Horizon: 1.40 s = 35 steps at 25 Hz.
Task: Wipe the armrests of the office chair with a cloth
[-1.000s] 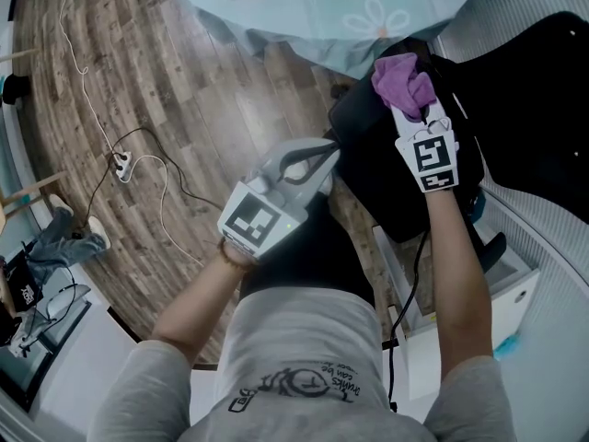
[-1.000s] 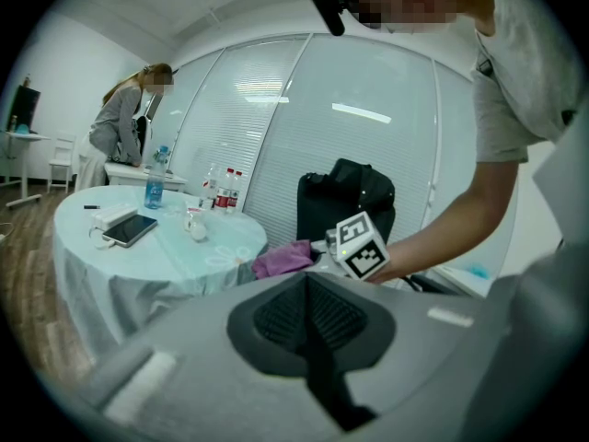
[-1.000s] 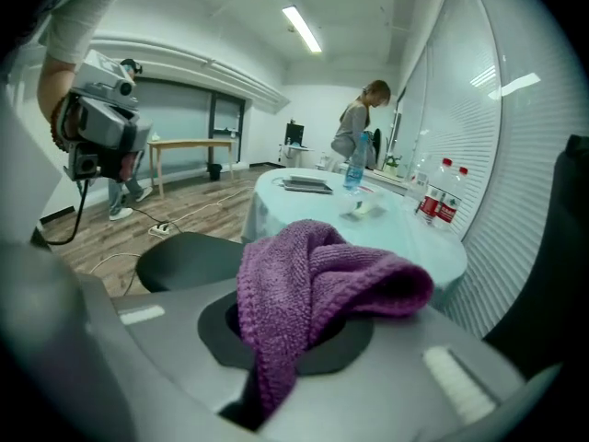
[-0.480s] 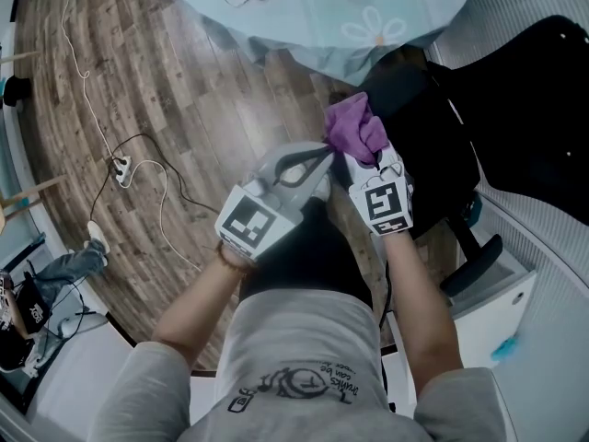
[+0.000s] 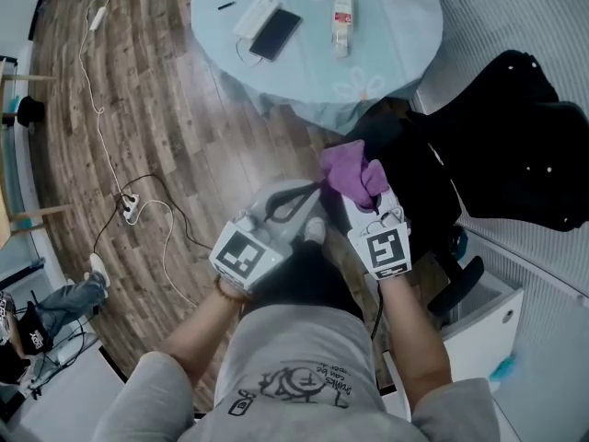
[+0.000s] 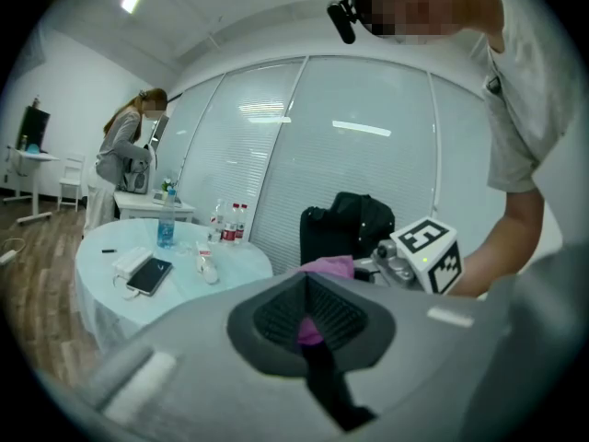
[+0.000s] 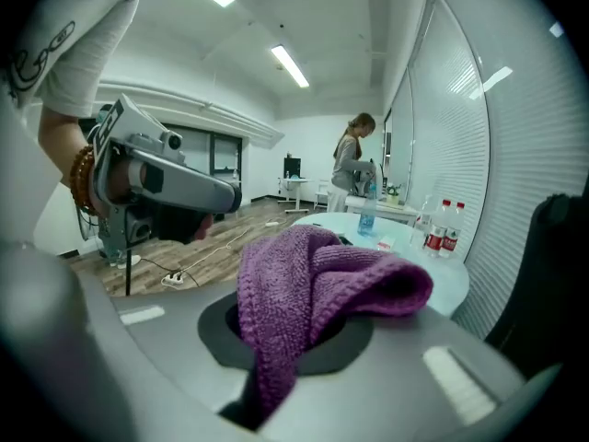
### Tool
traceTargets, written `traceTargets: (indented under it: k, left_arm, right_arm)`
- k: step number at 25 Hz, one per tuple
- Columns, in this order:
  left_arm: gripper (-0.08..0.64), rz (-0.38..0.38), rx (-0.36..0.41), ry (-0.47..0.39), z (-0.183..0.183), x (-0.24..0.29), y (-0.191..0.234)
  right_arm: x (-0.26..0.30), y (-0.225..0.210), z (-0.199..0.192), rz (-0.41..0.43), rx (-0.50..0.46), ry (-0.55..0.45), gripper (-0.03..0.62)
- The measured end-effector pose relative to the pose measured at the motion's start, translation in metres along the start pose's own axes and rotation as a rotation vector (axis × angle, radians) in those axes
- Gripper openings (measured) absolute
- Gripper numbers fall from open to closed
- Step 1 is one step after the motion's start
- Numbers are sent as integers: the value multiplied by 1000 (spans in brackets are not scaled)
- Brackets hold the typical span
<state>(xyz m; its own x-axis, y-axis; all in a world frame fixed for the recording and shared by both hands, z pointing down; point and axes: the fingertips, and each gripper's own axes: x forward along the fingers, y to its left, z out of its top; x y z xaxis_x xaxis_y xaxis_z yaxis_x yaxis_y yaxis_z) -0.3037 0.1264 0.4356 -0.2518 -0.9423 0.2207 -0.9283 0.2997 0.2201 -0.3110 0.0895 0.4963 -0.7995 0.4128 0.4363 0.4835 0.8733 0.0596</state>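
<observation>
**Cloth carried off the chair to the middle**

Swinging left and nearer since a second ago, the right tool (image 5: 366, 201) has left the black office chair (image 5: 414, 187) and now sits just beside the left tool (image 5: 314, 190), over the wood floor (image 5: 184, 136). Its jaws are clamped on the purple cloth (image 5: 352, 173), which is bunched at the tip. The cloth's long axis follows the line of the tool, pointing far and slightly left toward the round worktop (image 5: 304, 76). In the right gripper view the cloth (image 7: 313, 288) rises out of the jaw slot, folds over, and its thick end droops to the right. The left tool's jaws are together with nothing gripped. Their tip lies close to the cloth but apart from it, and the cloth (image 6: 324, 266) shows just beyond the tip in the left gripper view. A phone (image 5: 276, 33) lies on the worktop, and the chair stands right of both tools.
</observation>
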Motion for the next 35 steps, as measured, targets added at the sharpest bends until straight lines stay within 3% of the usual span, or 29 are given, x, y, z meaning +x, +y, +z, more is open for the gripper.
traceTargets:
  k: [8,13,16,25,35]
  left_arm:
    - [2,29,-2,-89,89,-35,-31]
    - [2,1,31,-174,154,-50,-52]
    - [2,-21,19,-193,189,-72,-74]
    - [3,-48,92,-259,250,-103,-106]
    - [2,-79,136,-268,276,-117,-138]
  right_arm:
    - [-76,15,112,-33,30,-170,28]
    - [-113,14,184,-71,55,-257,28]
    - [-143,28,221,-80,75,-260,28]
    - [-198,46,275,-79,50,-322,29]
    - [-234,58,310,-87,51,-387,29]
